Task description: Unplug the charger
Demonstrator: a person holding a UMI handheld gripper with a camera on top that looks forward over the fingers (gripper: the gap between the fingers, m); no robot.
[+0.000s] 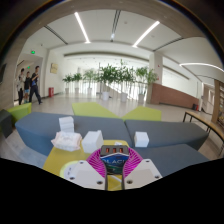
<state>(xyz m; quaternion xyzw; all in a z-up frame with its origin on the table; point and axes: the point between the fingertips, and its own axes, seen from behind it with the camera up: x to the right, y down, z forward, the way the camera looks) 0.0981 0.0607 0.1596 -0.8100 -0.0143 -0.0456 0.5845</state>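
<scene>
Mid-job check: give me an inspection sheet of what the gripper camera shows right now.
Surface: grey and yellow tabletop, low and wide.
Job's things: a black labelled block, possibly the charger, sits between the fingers; no socket is visible.
Clutter: three white boxes stand on the tabletop beyond the fingers.
Grippers: the gripper has its pink pads on either side of the black block; contact is unclear.
Cables: nothing seen.
Surroundings: large hall with potted plants at the back, people walking far off, and strip lights on the ceiling.
</scene>
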